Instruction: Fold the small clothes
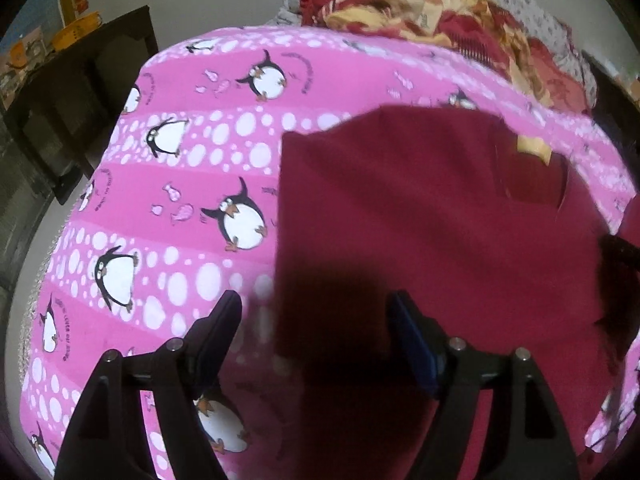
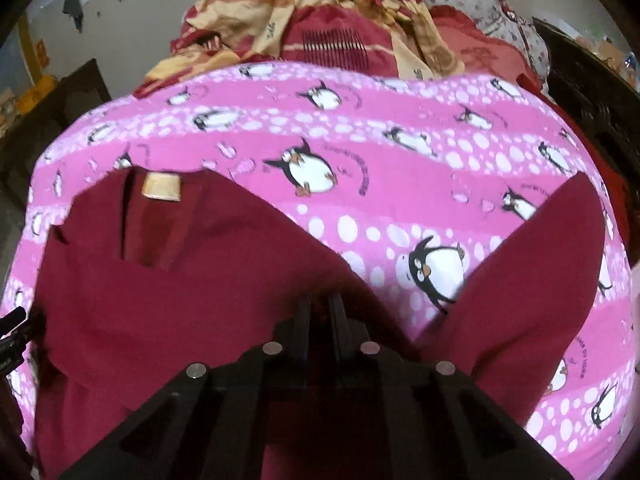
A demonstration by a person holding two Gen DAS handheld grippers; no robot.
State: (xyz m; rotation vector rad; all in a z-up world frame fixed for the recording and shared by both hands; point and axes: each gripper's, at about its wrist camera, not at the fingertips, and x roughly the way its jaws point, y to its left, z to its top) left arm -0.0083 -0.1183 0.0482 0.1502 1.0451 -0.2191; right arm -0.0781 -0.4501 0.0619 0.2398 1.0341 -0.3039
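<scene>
Where the pink penguin-print sheet (image 1: 180, 184) covers the bed, a maroon shirt (image 1: 420, 240) lies spread across its middle, its yellow neck label (image 2: 162, 187) at the far edge. Beyond the shirt sits a heap of red and yellow bedding (image 2: 320, 12). Over the shirt's near left edge, the left claw (image 1: 316, 312) hangs with jaws wide apart, nothing pressed between them. On the shirt's right side, the right claw (image 2: 320, 304) is pinched closed on a fold of the maroon cloth.
</scene>
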